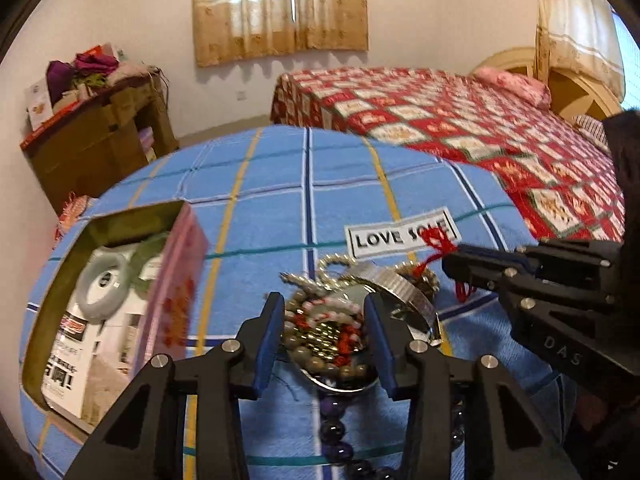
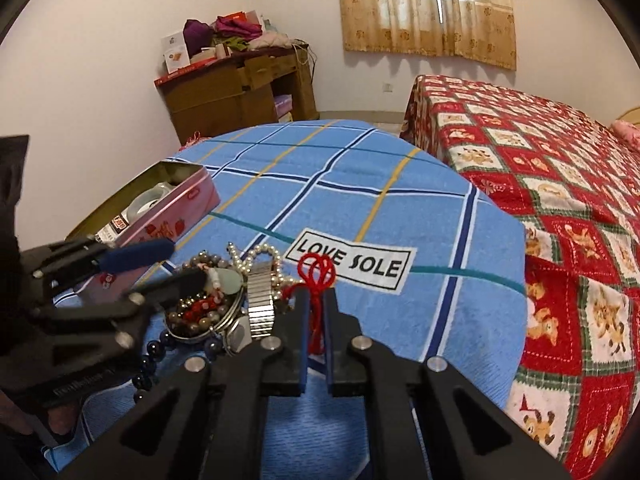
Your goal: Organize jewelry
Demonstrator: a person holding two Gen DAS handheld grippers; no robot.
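My left gripper (image 1: 322, 308) is open, its blue pads straddling a heap of bead bracelets (image 1: 328, 332) piled on a round shiny dish; I see no pad pressing the beads. Seen from the right wrist, that gripper (image 2: 186, 262) hovers over the same heap (image 2: 200, 312). My right gripper (image 2: 316, 298) is shut on a red knotted cord (image 2: 316, 272), whose knot sticks out past the fingertips; it also shows in the left wrist view (image 1: 440, 240). A silver watch band (image 2: 260, 304), a pearl strand (image 2: 264, 252) and dark purple beads (image 1: 336, 428) lie around the dish.
An open pink tin (image 1: 176, 280) at the left holds a pale jade bangle (image 1: 104, 280). Everything lies on a blue checked cloth with a LOVE SOLE label (image 2: 352, 264). A bed with a red quilt (image 2: 560, 200) stands to the right, a cluttered wooden cabinet (image 2: 232, 92) behind.
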